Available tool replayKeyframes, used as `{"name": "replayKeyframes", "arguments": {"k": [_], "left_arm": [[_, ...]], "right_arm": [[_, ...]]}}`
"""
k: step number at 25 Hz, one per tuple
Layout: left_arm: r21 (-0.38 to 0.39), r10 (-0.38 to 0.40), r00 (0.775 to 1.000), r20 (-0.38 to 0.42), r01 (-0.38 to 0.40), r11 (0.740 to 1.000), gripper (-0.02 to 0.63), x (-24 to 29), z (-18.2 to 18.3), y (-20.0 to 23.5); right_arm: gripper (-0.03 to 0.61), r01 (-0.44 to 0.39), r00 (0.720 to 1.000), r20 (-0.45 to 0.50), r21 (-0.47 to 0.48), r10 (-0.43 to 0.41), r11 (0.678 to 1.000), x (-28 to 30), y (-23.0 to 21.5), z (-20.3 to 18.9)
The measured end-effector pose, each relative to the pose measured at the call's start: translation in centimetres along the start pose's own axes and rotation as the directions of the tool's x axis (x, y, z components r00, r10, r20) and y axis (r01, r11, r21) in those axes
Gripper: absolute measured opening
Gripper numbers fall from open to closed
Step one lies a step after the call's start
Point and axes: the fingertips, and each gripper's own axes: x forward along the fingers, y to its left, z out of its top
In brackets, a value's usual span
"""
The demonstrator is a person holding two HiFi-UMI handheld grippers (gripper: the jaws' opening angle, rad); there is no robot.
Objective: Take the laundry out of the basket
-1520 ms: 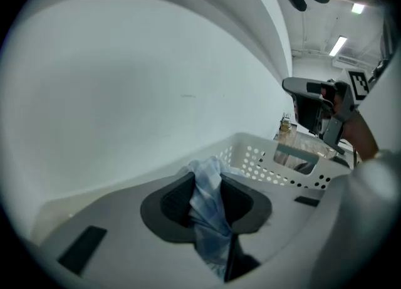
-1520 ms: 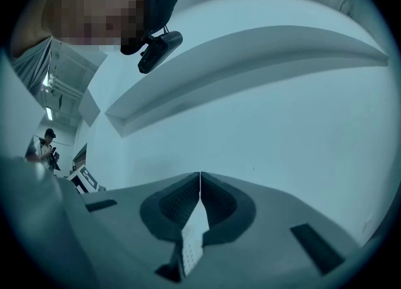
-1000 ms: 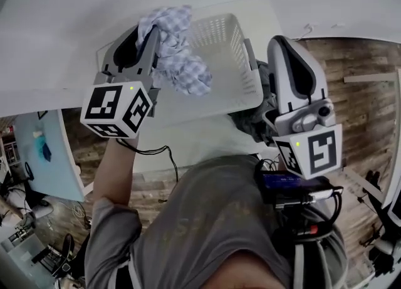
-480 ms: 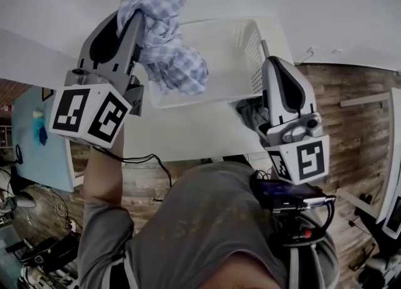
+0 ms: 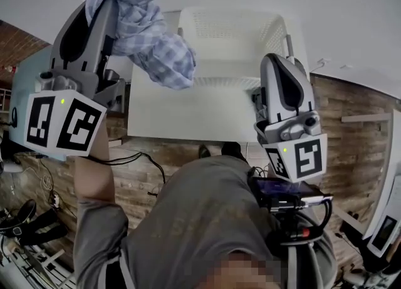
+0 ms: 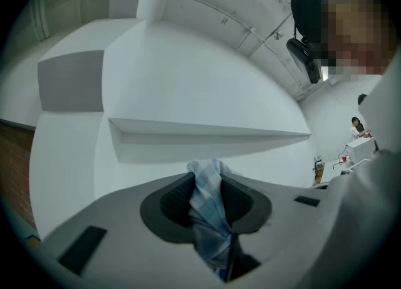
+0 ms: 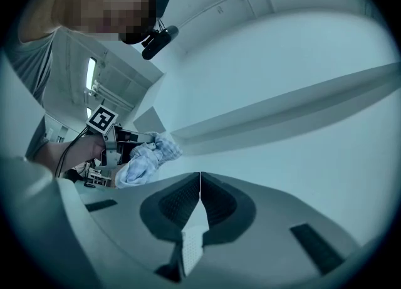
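Left hand-held gripper (image 6: 205,197) clamps checked cloth (image 5: 147,37) by a thin fold, high beside basket (image 5: 276,31), right hand-held gripper (image 7: 199,197) jaws together and empty; risk: hanging bulk drags that small bite loose, dropping past counter (image 5: 182,118) edge.

The checked cloth (image 5: 153,43) runs off my head view's top edge; the right gripper (image 5: 277,61) covers a near corner of the basket (image 5: 213,31).

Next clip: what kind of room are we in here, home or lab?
Probably a lab or workshop, not a home: a plain white table carrying a white basket, a wood-plank floor strewn with cables and gear, and exposed conduit overhead.
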Motion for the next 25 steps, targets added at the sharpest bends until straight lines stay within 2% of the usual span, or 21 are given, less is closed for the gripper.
{"name": "replayKeyframes", "arguments": {"k": [6,11,13,17,19,25], "left_arm": [[0.013,0.029,0.999,-0.015,-0.029,0.999,0.100,0.0,-0.1,-0.1],[0.001,0.055,0.998,-0.014,-0.055,0.998,0.100,-0.2,-0.2,0.1],[0.029,0.039,0.999,-0.002,-0.039,0.999,0.100,-0.1,2.3,-0.1],[0.088,0.001,1.000,0.025,-0.003,0.996,0.100,0.4,11.3,-0.3],[0.087,0.003,1.000,0.013,-0.004,0.996,0.100,0.5,13.0,-0.4],[0.067,0.026,0.999,-0.040,-0.023,0.998,0.101,0.3,7.7,-0.7]], "right_arm": [[0.009,-0.039,0.999,0.006,0.003,0.039,0.999,1.6,-0.8,0.4],[0.009,-0.072,0.997,0.005,-0.027,0.072,0.997,3.4,-1.0,2.3],[0.009,-0.055,0.998,0.036,-0.038,0.056,0.998,3.9,-0.8,5.3],[0.009,-0.004,0.994,0.112,-0.064,0.011,0.998,4.9,-0.4,15.7],[0.009,0.002,0.994,0.113,-0.077,0.007,0.997,5.3,-0.4,19.0],[0.009,0.009,0.996,0.086,-0.108,0.000,0.994,5.0,-0.8,19.0]]}}
